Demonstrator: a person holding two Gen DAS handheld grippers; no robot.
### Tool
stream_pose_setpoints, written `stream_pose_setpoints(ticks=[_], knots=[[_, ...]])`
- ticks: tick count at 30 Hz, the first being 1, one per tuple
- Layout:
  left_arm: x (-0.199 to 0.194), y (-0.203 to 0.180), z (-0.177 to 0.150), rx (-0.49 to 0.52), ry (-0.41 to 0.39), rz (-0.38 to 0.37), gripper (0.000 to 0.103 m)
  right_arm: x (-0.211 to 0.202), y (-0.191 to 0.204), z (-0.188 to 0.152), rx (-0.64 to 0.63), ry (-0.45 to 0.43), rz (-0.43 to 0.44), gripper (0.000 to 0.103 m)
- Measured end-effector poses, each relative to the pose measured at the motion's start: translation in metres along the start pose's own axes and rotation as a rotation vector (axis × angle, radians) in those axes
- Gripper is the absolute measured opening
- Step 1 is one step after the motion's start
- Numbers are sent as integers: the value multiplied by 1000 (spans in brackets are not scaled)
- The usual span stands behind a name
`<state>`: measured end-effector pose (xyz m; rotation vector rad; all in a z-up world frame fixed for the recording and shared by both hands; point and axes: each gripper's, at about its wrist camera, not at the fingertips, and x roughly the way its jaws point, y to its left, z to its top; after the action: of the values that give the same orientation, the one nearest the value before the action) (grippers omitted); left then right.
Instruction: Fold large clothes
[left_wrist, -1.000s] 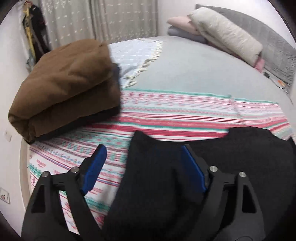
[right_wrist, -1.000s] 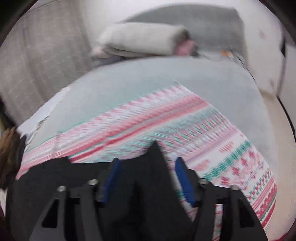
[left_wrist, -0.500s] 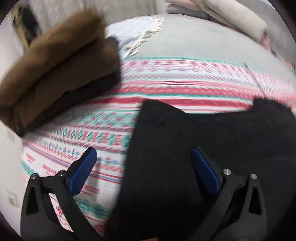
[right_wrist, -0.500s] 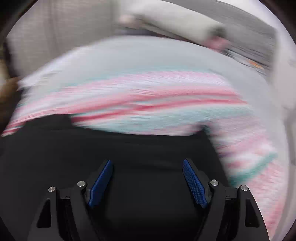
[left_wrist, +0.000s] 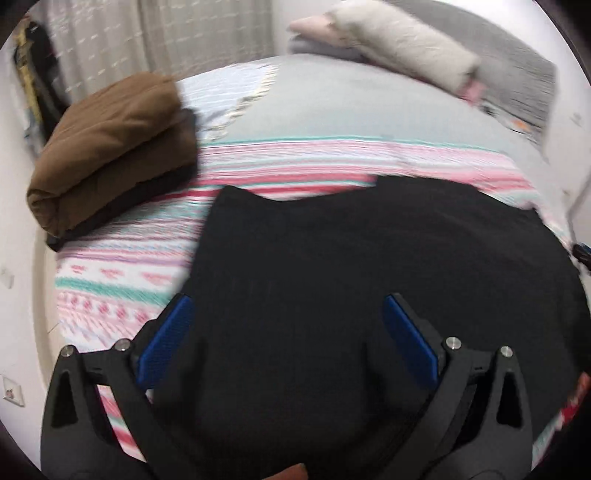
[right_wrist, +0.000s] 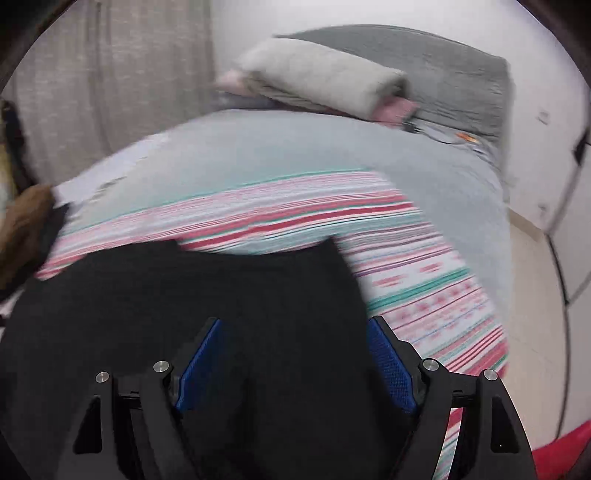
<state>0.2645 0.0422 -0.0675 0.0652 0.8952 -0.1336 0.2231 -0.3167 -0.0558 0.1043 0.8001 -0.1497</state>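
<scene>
- Starting at the left, note the brown folded pile (left_wrist: 110, 147) on the striped blanket (left_wrist: 122, 266); it lies near the black garment (left_wrist: 332, 277) but apart from it. If you swing a sleeve or an edge that way, I think it can knock this pile out of its fold.
- Your left gripper (left_wrist: 288, 343) stands wide open above the left part of the black garment and pinches nothing. If you close it from here, the pads may catch only the top layer, or the blanket under it, and the fold will drag.
- The garment lies flat on the blanket, with its two far corners raised a little. A quick pull can make them curl.
- Your right gripper (right_wrist: 295, 362) has just been opening and is open too; the cloth shows between the pads but they do not press it. The garment's right edge is near this side of the bed, so a push there may slide it off.
</scene>
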Motion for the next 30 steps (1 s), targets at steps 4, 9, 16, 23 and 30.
stream_pose_setpoints(ticks=[4, 9, 16, 23, 30], knots=[[-7, -35, -35, 50, 5, -53, 102, -14, 55, -32, -74, 20, 137, 85], [0, -33, -70, 2, 71, -59, 102, 9, 82, -71, -101, 114, 176, 85], [-16, -17, -94, 28, 23, -126, 102, 3, 68, -87, -50, 147, 174, 99], [-40, -23, -104, 12, 47, -77, 102, 9, 73, -93, -66, 163, 115, 103], [-88, 6, -121, -194, -13, -193, 102, -4, 75, -96, -91, 128, 87, 103]])
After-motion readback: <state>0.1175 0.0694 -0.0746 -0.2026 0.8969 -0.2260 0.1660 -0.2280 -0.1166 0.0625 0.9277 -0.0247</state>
